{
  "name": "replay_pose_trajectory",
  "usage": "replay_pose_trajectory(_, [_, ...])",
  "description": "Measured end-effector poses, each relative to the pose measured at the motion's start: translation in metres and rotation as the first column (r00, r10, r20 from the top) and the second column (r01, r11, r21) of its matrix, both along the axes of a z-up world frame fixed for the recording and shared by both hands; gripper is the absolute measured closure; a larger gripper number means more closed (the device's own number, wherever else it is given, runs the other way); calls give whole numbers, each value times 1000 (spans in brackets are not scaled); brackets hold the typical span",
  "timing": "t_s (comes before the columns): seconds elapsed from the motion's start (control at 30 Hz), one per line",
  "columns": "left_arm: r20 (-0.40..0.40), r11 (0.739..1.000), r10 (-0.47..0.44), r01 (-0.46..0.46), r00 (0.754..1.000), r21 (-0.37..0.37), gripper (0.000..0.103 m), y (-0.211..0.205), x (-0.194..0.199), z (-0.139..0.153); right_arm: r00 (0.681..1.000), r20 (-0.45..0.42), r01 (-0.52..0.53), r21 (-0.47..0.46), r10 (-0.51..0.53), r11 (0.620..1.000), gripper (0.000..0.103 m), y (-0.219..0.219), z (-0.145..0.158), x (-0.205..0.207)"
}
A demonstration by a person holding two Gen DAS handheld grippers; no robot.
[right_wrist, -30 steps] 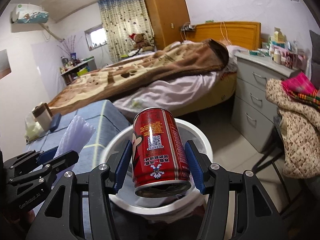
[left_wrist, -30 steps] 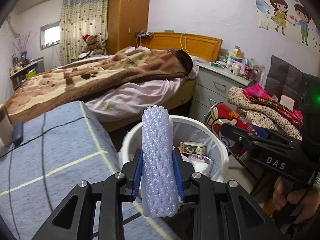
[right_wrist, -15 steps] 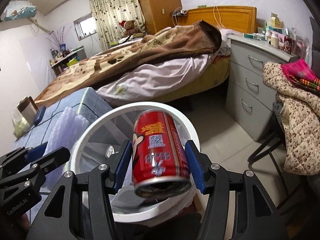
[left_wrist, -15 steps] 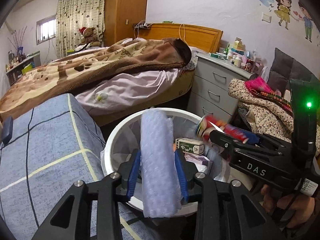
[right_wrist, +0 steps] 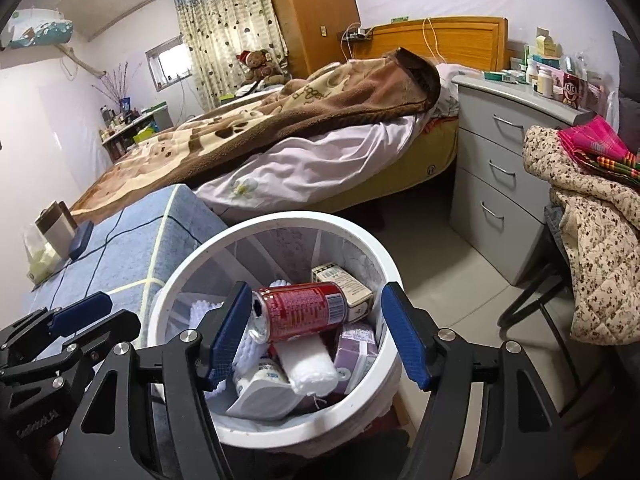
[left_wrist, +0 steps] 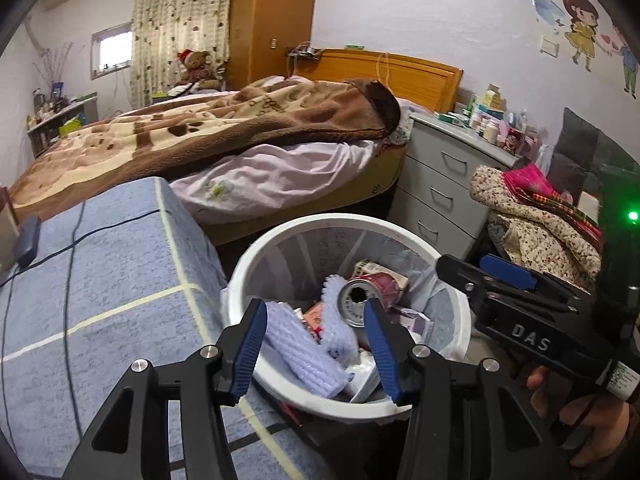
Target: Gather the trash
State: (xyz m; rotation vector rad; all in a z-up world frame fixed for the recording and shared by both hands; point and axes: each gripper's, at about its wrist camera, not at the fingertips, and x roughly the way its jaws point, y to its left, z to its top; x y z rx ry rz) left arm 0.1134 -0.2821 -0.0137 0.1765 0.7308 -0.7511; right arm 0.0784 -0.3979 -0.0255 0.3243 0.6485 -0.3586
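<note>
A white trash bin (left_wrist: 256, 264) (right_wrist: 280, 220) stands on the floor under both grippers. My left gripper (left_wrist: 316, 350) hangs over it with its jaws opening. The pale foam net (left_wrist: 304, 348) lies loose in the bin below them, with no pad pressing on it. My right gripper (right_wrist: 316, 334) is above the bin too, its jaws opening wide. The red drink can (right_wrist: 304, 310) (left_wrist: 360, 300) lies on its side on the trash, free of the pads. A small carton (right_wrist: 344, 284) and other packaging fill the bin. The right gripper (left_wrist: 512, 308) shows at the right of the left wrist view.
A blue-covered surface (left_wrist: 100, 300) with a dark cable and a small dark device (left_wrist: 26, 240) borders the bin on the left. Behind are a bed with a brown blanket (left_wrist: 240, 128), a grey drawer unit (right_wrist: 492, 172) and a chair piled with clothes (right_wrist: 592, 240).
Both grippers opened over the bin. The foam net dropped from the left jaws and the red can from the right jaws; both now lie in the bin.
</note>
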Motion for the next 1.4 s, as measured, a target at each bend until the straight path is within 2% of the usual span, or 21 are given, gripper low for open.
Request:
replay_pose_trajectory(0.2, [66, 998, 52, -54, 996, 22, 53, 21, -18, 8, 999, 46, -24, -41, 26, 999, 34, 21, 12, -14])
replay_pose_trajectory(0.5, [114, 993, 117, -116, 987, -14, 52, 56, -46, 23, 992, 112, -40, -110, 52, 993, 34, 48, 26, -38])
replay_pose_trajectory(0.6, [180, 983, 174, -182, 968, 25, 49, 64, -58, 28, 990, 125, -48, -118, 62, 992, 34, 55, 27, -44])
replay_pose_trajectory(0.73, [180, 983, 183, -182, 966, -22, 48, 79, -70, 31, 986, 156, -44, -136, 66, 990, 34, 64, 30, -53])
replay_pose_trajectory(0.87, [216, 979, 204, -201, 955, -34, 48, 87, -81, 33, 981, 185, -29, -158, 58, 987, 34, 71, 32, -63])
replay_pose_trajectory(0.97, [216, 980, 199, -193, 956, -48, 48, 92, -86, 34, 976, 215, -4, -169, 41, 986, 34, 75, 32, -73])
replay_pose_trajectory(1.4, [251, 973, 230, -215, 940, -85, 48, 107, -100, 43, 972, 231, 7, -176, 34, 984, 34, 83, 31, -76])
